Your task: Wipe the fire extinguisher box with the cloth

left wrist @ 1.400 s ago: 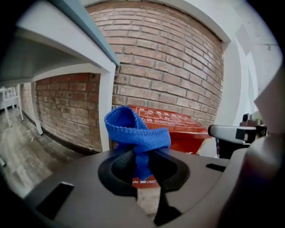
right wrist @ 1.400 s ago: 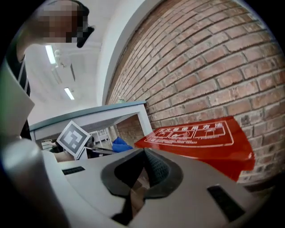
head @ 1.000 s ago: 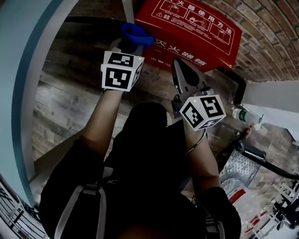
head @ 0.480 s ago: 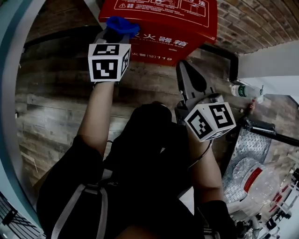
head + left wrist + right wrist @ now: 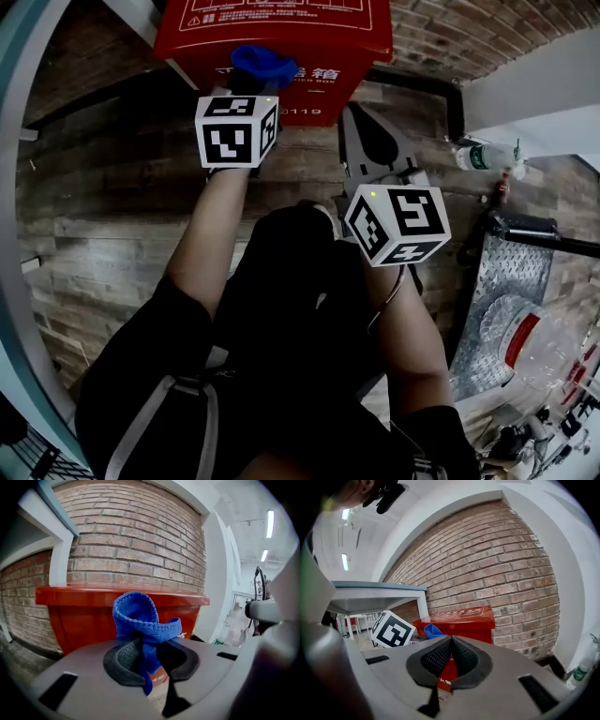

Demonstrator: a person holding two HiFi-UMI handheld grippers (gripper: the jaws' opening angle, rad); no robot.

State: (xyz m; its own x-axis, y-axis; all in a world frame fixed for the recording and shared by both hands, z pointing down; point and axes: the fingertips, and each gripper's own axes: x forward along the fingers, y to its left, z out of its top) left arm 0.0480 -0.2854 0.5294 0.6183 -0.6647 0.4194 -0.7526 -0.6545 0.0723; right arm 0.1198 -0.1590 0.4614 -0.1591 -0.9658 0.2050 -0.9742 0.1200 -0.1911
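The red fire extinguisher box (image 5: 281, 28) stands on the wood floor against a brick wall, with white print on its lid and front. My left gripper (image 5: 251, 82) is shut on a blue knitted cloth (image 5: 265, 64), held against the box's upper front edge. In the left gripper view the cloth (image 5: 140, 620) bulges up from between the jaws, with the box (image 5: 70, 616) right behind it. My right gripper (image 5: 367, 141) hangs to the right of the box, shut and empty. In the right gripper view the box (image 5: 461, 620) and cloth (image 5: 433, 631) lie ahead.
A plastic bottle (image 5: 487, 156) lies on the floor at the right by a white wall. A black bar (image 5: 539, 234) and a metal mesh rack (image 5: 502, 300) are at the right. A white and blue table edge (image 5: 19, 187) curves along the left.
The view has swung so that the box now sits at the top centre. My left gripper with the cloth has stayed at the box's front edge; the right gripper has shifted slightly left.
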